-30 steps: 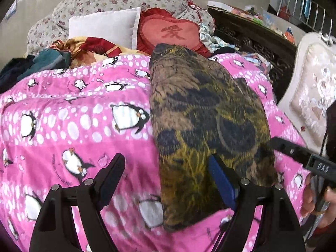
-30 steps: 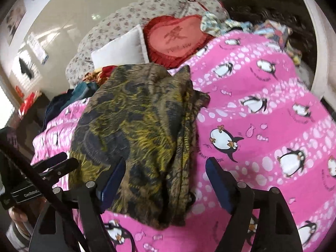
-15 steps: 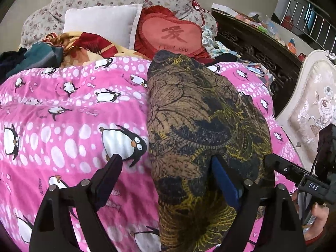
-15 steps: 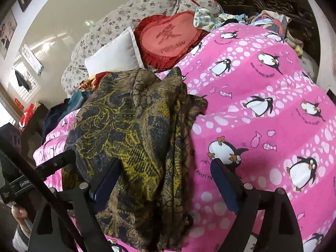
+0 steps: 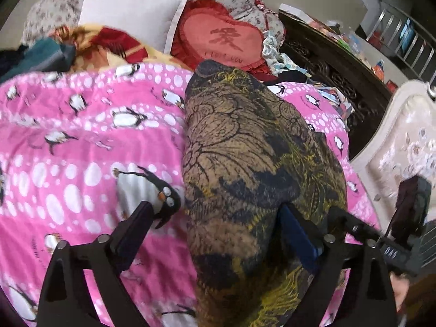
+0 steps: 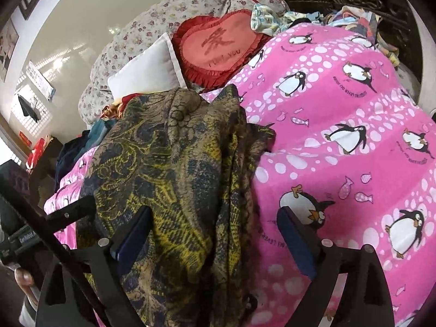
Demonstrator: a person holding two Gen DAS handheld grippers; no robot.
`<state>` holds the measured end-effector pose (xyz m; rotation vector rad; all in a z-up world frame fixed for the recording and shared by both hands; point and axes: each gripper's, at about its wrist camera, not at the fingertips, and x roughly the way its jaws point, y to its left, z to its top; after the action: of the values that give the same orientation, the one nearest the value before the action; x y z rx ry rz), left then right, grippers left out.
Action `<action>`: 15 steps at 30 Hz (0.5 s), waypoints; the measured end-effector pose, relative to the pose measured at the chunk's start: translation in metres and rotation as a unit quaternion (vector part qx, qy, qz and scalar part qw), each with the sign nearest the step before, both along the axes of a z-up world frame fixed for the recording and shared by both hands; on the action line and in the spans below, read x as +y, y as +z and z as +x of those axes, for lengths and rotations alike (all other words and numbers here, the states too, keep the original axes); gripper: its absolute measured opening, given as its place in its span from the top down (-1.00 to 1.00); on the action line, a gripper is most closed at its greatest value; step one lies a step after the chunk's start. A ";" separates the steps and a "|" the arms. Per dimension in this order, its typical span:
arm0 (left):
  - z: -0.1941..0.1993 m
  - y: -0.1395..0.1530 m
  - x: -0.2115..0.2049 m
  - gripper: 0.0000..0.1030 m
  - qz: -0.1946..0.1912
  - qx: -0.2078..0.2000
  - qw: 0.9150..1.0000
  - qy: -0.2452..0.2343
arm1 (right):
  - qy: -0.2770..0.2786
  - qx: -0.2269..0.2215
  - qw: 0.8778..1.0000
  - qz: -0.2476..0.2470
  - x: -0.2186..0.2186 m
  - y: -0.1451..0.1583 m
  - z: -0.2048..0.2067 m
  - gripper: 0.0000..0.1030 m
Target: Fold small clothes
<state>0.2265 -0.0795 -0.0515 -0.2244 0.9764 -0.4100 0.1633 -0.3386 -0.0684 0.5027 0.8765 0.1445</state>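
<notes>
At nine o'clock in your left wrist view lies bare pink penguin quilt (image 5: pixel 81 163). Your left gripper (image 5: pixel 215 223) has slid in over the near end of the patterned brown-and-yellow garment (image 5: pixel 245 163) since a second ago — the cloth now fills more of the view. Its jaws are opening, wider than they were, and the garment's left edge runs between them with neither pad pressing on it: nothing is held.

The garment lies as a long folded strip from six o'clock up to twelve, where the red heart cushion (image 5: pixel 226 38) sits behind it.

Your right gripper (image 6: pixel 215 226), seen from its own camera, has closed in likewise. Its jaws are also opening, straddling the garment's bunched right edge without clamping it — quilt at three o'clock.

Both claws are apart at the near end, so I judge you ready to pinch the two near corners and carry them toward twelve o'clock for the next fold.
</notes>
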 end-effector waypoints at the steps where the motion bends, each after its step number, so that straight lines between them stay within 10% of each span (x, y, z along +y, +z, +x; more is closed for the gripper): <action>1: 0.002 -0.001 -0.001 -0.92 -0.004 0.000 1.000 0.001 | 0.000 0.000 1.000 0.004 0.000 -0.001 0.002 -0.86; 15: 0.010 -0.001 -0.021 -1.00 0.041 -0.026 0.998 -0.041 | 0.025 -0.021 0.997 0.063 0.001 -0.012 0.025 -0.90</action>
<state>0.2361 -0.1001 -0.0529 -0.1002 0.9520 -0.4476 0.1885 -0.3379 -0.0800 0.5929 0.8424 0.2567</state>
